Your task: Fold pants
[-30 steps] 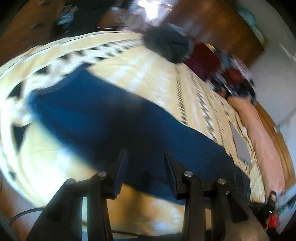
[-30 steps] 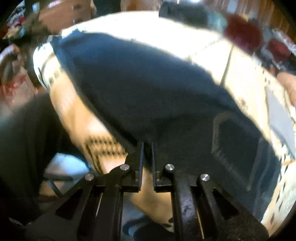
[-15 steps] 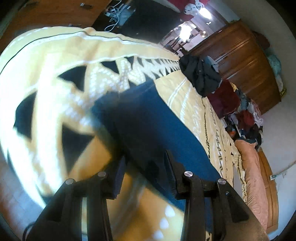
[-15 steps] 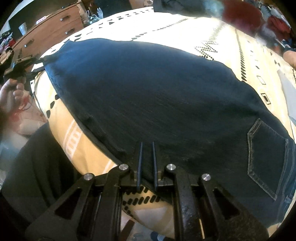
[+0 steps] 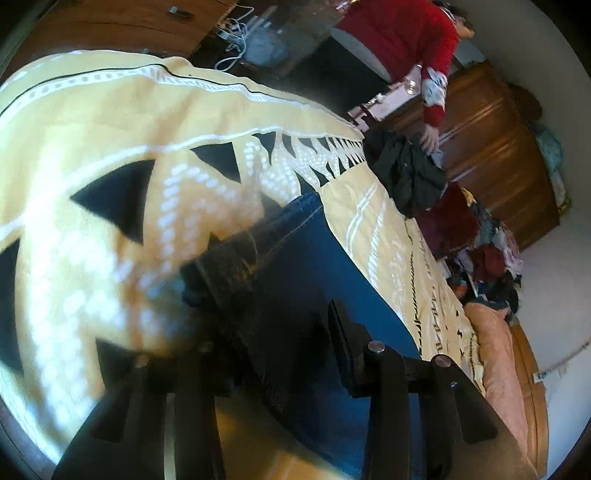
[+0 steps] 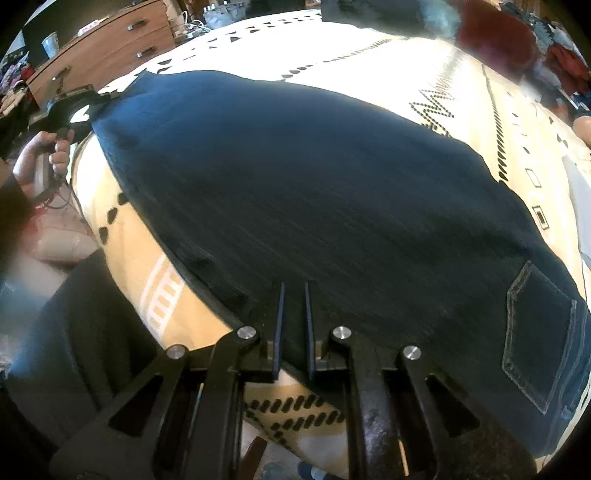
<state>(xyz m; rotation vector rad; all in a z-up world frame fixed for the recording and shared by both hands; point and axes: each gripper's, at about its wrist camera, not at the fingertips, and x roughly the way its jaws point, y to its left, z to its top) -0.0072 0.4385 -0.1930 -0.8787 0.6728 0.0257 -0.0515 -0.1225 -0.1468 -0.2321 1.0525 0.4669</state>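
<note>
Dark blue denim pants, spread flat across a bed covered by a cream-yellow blanket with black triangles and white dotted bands. Folded lengthwise, one broad dark panel running from the hem end at far left to the seat at right, with a stitched back pocket showing pale thread outlines. Fabric mostly smooth, a few small puckers along the near edge. Near edge lying close to the side of the bed, patterned blanket showing below it. Right gripper at the middle of that near edge, jaws drawn almost together with only a thin slot between, pinching the denim edge. Left gripper at the hem end, jaws wide apart, released; right finger sharp, left one lost in blur and shadow; hem cuff raised and rumpled just ahead of it, with faded seam stitching visible. Same left gripper seen from the right wrist view as a black frame at the far left corner of the pants, held by a bare hand. Beyond the bed: a heap of dark clothes on the far corner, a person in a red sweater beside a wooden dresser, another wooden dresser in the right wrist view
</note>
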